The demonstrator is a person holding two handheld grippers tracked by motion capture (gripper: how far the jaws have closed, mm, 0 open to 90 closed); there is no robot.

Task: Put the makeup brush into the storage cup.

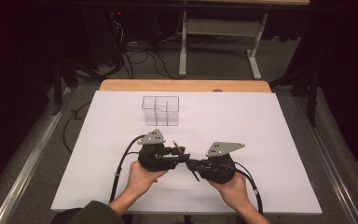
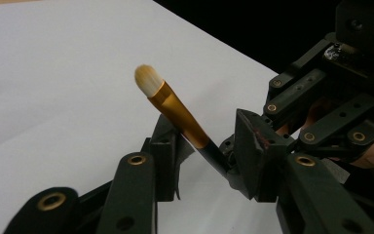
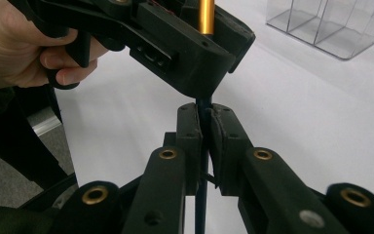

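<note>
Nearest the lens: black hinged fingers of the right gripper, clenched on the dark slim handle of a makeup brush. Above them, left gripper with fingers astride the gold metal collar, not yet pressing. Brush held in mid-air above the white counter, well short of the clear divided plastic organizer. Bristles pale, rounded, soft-looking; collar smooth and glossy. Step judged: hand-over between grippers. Next move likely calls for a firm left pinch on the collar before any right release, then carriage toward the organizer.
</note>
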